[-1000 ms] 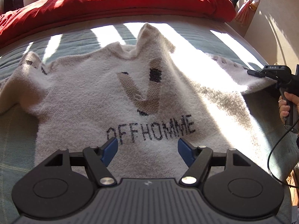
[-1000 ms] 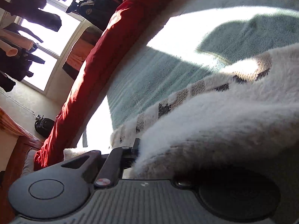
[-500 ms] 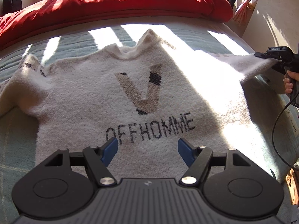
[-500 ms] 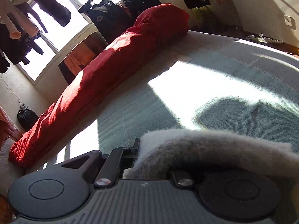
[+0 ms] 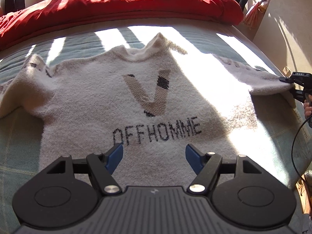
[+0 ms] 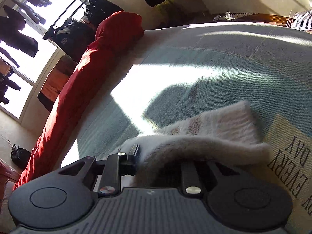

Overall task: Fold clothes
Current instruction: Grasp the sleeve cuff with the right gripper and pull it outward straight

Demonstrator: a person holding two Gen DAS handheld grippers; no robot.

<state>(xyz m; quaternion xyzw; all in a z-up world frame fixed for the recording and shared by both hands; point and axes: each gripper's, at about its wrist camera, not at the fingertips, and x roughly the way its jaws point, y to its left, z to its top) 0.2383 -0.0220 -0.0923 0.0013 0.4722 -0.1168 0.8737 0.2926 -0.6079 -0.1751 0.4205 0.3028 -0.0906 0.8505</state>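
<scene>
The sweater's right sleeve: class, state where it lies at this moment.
In the left wrist view the right sleeve stretches toward the bed's right edge, its cuff clamped in the right gripper, far from the red duvet.

Left wrist view looks low across the sweater toward the red duvet; right wrist view skims its sleeve

One sweater, one red duvet, one bed, two hand-held grippers: left, right.
</scene>
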